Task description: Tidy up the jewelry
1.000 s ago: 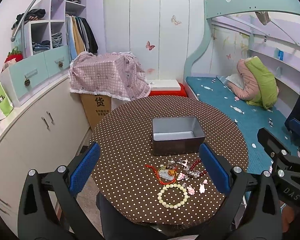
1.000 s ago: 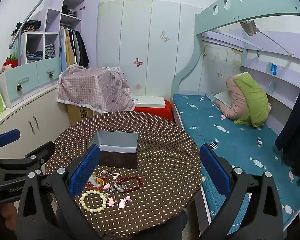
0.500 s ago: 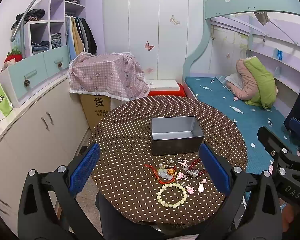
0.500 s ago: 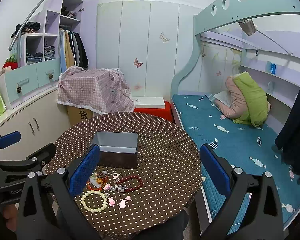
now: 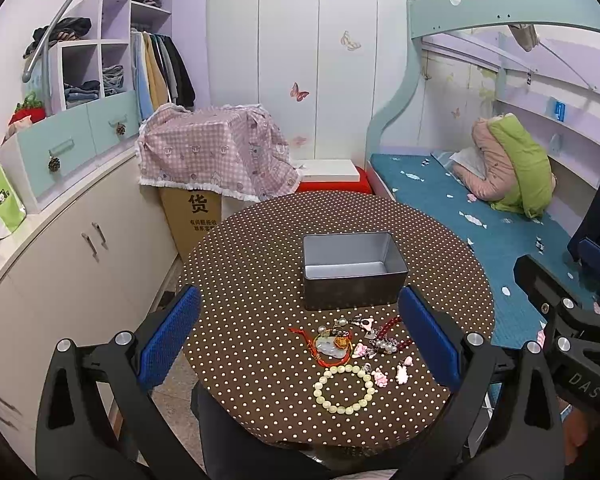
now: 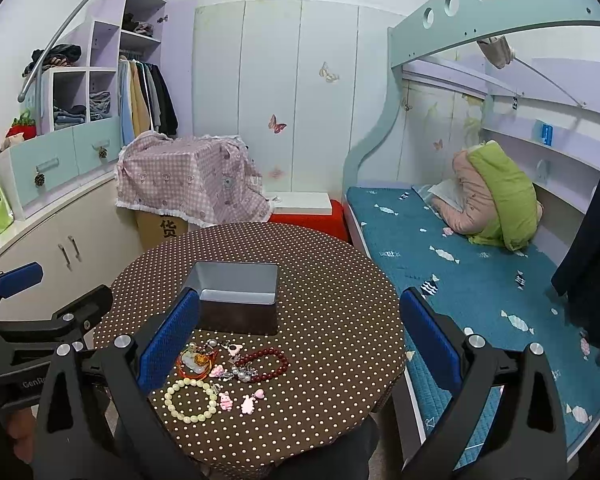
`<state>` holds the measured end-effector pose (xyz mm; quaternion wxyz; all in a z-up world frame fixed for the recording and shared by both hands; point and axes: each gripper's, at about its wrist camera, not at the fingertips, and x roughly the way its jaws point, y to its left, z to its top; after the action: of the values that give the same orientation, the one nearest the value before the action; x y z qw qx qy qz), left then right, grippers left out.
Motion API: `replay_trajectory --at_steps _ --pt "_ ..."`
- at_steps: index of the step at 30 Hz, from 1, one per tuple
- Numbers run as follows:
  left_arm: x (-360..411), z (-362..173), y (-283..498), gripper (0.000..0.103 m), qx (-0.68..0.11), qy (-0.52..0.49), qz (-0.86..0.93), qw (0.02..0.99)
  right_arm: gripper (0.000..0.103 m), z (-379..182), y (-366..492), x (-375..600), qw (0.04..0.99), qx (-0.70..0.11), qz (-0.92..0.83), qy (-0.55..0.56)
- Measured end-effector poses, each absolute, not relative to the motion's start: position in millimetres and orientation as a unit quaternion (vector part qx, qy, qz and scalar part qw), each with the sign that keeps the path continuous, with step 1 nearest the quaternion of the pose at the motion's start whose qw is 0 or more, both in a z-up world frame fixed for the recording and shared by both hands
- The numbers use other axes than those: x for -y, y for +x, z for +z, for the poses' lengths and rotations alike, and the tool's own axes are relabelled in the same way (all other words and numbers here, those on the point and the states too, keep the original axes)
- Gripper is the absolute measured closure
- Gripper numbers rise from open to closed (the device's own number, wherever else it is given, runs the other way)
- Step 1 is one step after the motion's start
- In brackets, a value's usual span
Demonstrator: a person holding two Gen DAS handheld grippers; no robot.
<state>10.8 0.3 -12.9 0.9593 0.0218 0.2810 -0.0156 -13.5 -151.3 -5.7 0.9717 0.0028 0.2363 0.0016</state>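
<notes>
An open grey metal box [image 5: 353, 268] [image 6: 238, 296] stands in the middle of a round brown polka-dot table [image 5: 260, 264] [image 6: 340, 320]. In front of it lies a heap of jewelry: a pale bead bracelet [image 5: 346, 388] [image 6: 191, 400], a dark red bead bracelet [image 5: 390, 330] [image 6: 266, 363], a red cord with a jade pendant [image 5: 328, 346] [image 6: 194, 360] and small pink charms [image 5: 388, 375] [image 6: 242, 400]. My left gripper [image 5: 298, 338] is open and empty, held above the table's near edge. My right gripper [image 6: 298, 338] is open and empty, to the right of the left one.
White cabinets [image 5: 60, 248] run along the left. A cardboard box under a pink checked cloth [image 5: 216, 160] stands behind the table. A bed with a teal cover [image 5: 480, 216] lies to the right, with a red box [image 5: 332, 184] at its foot.
Both grippers have drawn back and risen slightly, so the table and jewelry sit a little farther away. Nothing on the table has moved.
</notes>
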Motion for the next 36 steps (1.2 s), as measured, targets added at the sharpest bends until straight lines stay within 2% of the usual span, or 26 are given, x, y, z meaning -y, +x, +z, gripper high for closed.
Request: replay_trajectory --at_steps 23,29,36 --pt "-8 -19 16 0.005 -0.3 0.019 -0.015 0.954 0.007 -16 -8 147 0.967 -0.253 0.005 0.002" --pt "-8 -41 29 0.005 -0.349 0.022 -0.022 0.936 0.007 -31 3 147 0.958 -0.286 0.0 -0.003" --pt "-16 -91 53 0.005 -0.453 0.002 -0.042 0.89 0.007 -62 18 150 0.938 -0.346 -0.006 0.0"
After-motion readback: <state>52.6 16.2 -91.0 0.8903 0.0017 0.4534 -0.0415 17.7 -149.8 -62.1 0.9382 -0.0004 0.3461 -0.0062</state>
